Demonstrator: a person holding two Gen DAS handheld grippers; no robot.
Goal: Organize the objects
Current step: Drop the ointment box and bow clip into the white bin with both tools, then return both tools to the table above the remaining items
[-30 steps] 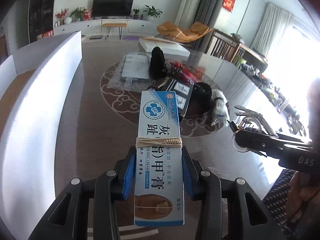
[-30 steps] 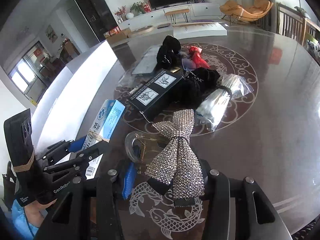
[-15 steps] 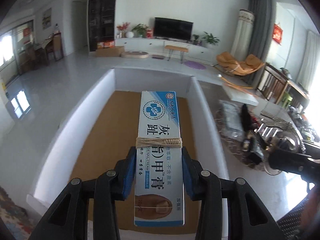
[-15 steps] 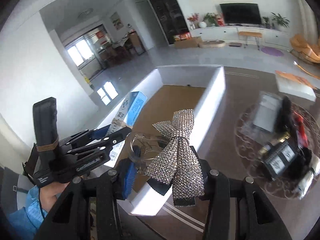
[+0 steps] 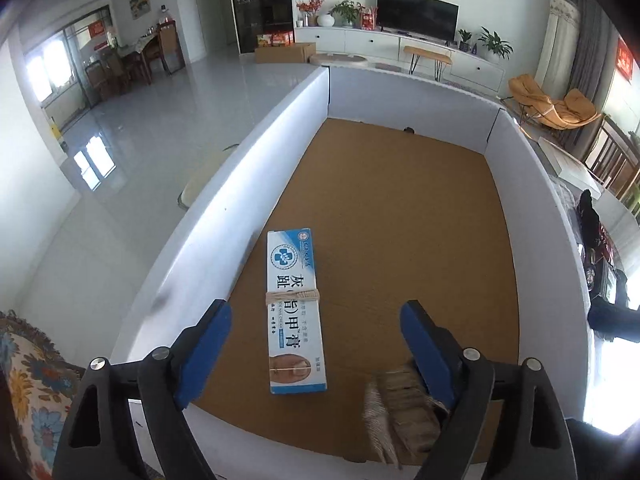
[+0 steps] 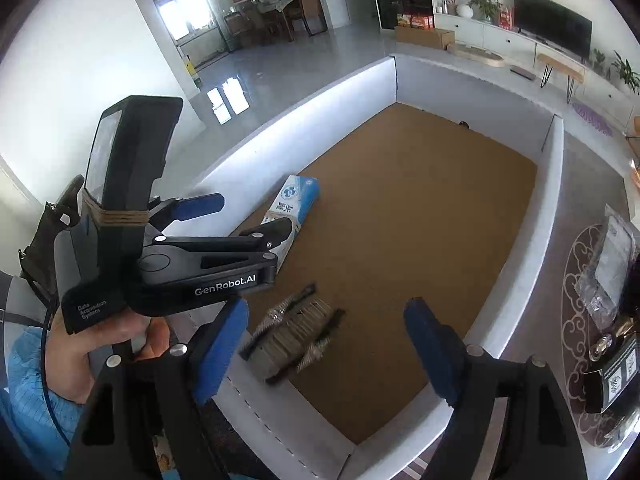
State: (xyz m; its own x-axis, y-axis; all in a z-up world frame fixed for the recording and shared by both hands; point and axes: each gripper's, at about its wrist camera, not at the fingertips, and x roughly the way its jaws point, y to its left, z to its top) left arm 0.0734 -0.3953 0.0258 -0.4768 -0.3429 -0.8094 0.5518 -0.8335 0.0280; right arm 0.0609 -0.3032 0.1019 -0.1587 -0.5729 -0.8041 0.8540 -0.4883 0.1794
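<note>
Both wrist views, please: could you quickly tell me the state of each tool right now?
Left tool: open, empty, above the blue-and-white cardboard cream box.
Right tool: open, empty, above the silver rhinestone bow.

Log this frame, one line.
left gripper: open | right gripper: open | cream box, bow: in bin

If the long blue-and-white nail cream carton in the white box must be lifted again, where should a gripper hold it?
Grip the blue-and-white nail cream carton across its narrow width, near the tan string band, coming from straight above. It lies flat on the brown cardboard floor, with both long sides free and the white wall slightly apart.
</note>
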